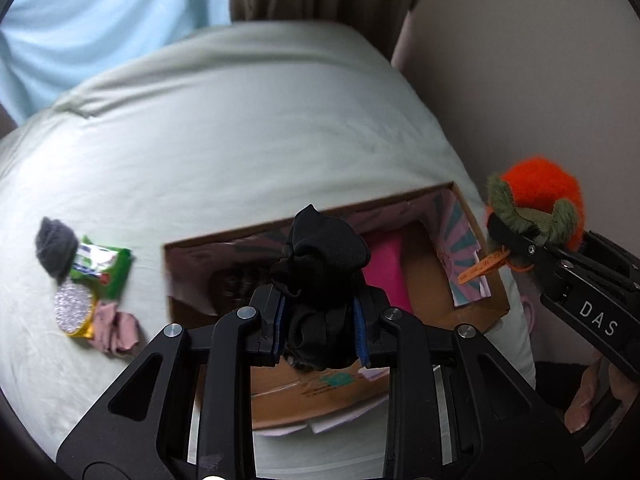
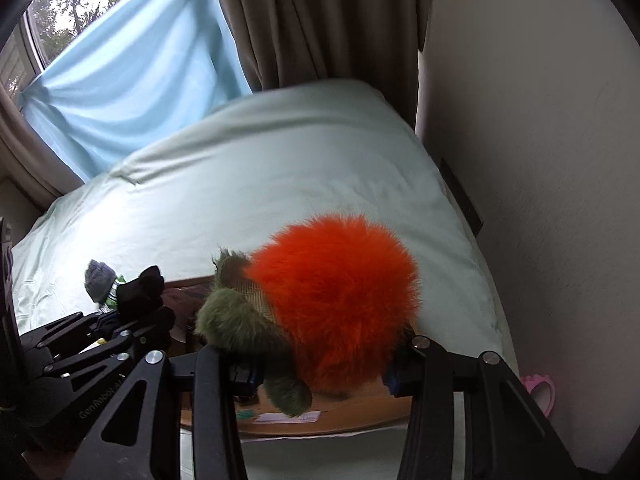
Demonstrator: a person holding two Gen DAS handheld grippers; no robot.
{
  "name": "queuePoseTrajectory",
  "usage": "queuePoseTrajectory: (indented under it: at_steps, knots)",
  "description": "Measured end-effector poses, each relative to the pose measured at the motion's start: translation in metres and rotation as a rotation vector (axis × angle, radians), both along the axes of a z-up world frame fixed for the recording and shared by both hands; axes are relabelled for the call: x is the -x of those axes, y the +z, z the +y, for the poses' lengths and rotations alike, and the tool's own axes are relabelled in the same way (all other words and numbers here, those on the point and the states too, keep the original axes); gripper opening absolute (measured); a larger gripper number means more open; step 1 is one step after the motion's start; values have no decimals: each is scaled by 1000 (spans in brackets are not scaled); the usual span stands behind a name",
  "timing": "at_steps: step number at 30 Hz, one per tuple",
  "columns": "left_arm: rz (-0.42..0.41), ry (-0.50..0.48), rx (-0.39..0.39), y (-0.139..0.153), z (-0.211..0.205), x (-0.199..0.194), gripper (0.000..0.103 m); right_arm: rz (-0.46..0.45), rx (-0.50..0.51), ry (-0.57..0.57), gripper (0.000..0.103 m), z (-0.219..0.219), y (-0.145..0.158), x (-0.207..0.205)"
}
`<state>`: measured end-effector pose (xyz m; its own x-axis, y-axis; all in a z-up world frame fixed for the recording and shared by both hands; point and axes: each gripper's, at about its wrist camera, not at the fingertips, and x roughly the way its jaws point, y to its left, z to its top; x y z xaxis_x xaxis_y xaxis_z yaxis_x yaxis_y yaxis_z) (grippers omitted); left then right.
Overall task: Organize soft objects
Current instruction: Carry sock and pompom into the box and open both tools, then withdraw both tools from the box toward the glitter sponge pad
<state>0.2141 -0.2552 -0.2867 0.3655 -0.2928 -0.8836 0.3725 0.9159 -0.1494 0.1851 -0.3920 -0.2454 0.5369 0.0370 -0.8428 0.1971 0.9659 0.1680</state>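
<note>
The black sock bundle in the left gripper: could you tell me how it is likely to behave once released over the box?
The black sock bundle bulges loosely above the left gripper, so it is probably floppy and light. Dropped into the cardboard box, it would likely slump rather than roll. Its folds might loosen.

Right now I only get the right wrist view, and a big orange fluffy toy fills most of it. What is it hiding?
Observer: Behind the fluffy toy sits an open cardboard box with something bright pink inside.
Operator: Is that grey lump on the left alone?
Observer: No. A green packet, a silver round pad and a pink cloth lie right beside the grey lump.
Operator: And the black bundle?
Observer: The left gripper is shut on the black bundle and holds it above the box's opening.
</note>
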Motion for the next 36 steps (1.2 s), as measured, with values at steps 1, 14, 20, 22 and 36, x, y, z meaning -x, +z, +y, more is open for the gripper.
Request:
queuePoseTrajectory:
  at_steps: [1,14,20,22,36]
  knots:
    - [22,-3,-8,-6,-3,-4,23,18,-11,5,41,-4,-6,-4]
    - [275,-14,-125,-67,-29,-29,27,231,-117,28,45,-29,-63,-44]
    - [243,38,-102,-57,-7,-24,102,212,-131,29,103,-32,-64,-43]
    - [259,58,-98,-58,1,-23,102,218,-124,40,103,-32,-64,-41]
    - [161,51,-65,2,20,0,102,175,-135,64,103,-29,-28,-12]
